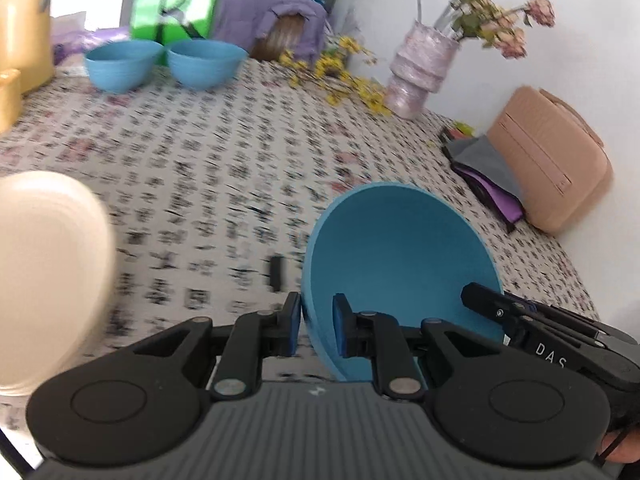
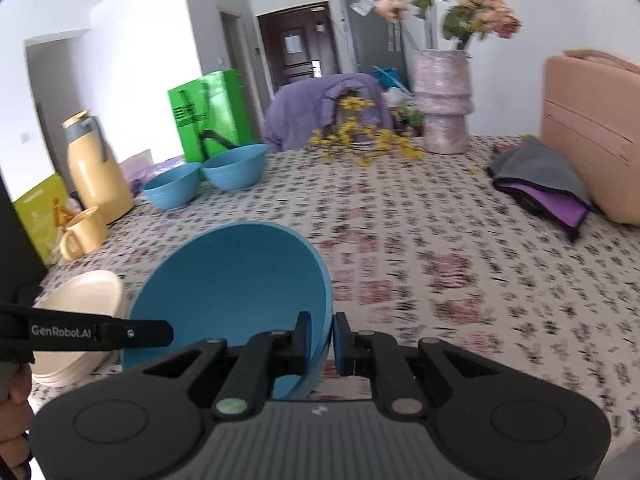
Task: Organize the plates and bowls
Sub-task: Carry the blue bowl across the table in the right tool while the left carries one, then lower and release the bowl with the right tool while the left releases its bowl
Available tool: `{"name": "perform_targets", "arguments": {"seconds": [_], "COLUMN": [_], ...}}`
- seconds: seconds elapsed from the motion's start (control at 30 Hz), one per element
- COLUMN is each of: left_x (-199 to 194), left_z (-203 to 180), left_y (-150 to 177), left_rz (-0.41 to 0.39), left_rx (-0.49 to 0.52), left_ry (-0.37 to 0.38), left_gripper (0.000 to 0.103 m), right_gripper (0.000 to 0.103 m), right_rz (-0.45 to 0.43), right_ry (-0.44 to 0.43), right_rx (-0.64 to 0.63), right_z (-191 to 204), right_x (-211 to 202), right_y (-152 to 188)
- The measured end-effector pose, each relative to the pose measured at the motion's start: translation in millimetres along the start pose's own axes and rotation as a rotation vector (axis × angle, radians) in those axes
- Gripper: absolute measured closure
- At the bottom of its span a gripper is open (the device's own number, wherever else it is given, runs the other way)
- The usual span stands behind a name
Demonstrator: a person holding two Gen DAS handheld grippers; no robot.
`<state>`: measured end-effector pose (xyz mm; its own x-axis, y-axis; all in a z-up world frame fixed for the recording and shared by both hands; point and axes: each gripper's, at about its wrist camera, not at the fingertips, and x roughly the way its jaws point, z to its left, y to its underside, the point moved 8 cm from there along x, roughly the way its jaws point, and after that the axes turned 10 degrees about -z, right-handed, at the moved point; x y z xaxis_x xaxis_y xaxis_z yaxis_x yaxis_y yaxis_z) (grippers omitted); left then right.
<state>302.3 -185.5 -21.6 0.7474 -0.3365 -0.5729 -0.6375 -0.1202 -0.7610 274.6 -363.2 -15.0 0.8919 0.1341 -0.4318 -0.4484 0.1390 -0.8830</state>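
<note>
Blue bowl hangs tilted above the patterned tablecloth, its rim pinched by the left gripper; two matching bowls wait far off. From the right wrist, the right gripper pinches the opposite rim. Keep both grips level while carrying toward the pair.

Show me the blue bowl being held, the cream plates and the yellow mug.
blue bowl [image 2: 240, 280], right wrist view, inside wall.
cream plates [image 2: 84, 296], right wrist view, top plate's face.
yellow mug [image 2: 86, 230], right wrist view, outer side.
</note>
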Motion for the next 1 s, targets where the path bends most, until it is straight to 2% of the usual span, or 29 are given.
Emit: {"name": "perform_targets", "arguments": {"seconds": [0.17, 0.33, 0.6, 0.83, 0.93, 1.0], "left_x": [19.7, 32.1, 50.0, 58.7, 61.7, 61.2], "left_z": [-31.0, -48.5, -42.7, -44.9, -45.0, -45.4], "left_y": [7.5, 11.3, 13.0, 5.0, 3.9, 3.5], "left_rz": [0.040, 0.069, 0.113, 0.110, 0.110, 0.103], "left_rx": [0.019, 0.038, 0.027, 0.031, 0.039, 0.046], "left_ry": [0.055, 0.075, 0.057, 0.074, 0.077, 0.078], "left_gripper": [0.087, 0.087, 0.086, 0.081, 0.074, 0.063], "right_gripper": [0.092, 0.092, 0.091, 0.089, 0.089, 0.087], "right_rz": [0.008, 0.025, 0.067, 0.086, 0.083, 0.079], "right_ry": [0.067, 0.097, 0.080, 0.084, 0.076, 0.077], "right_rx": [0.018, 0.039, 0.058, 0.073, 0.089, 0.096], "right_z": [-36.7, -59.7, -66.5, -71.5, -74.2, -74.0], "right_x": [-4.1, -1.7, 16.6, 33.6, 37.8, 37.7], "right_y": [-1.9, -0.6, 5.4, 4.5, 2.8, 3.0]}}
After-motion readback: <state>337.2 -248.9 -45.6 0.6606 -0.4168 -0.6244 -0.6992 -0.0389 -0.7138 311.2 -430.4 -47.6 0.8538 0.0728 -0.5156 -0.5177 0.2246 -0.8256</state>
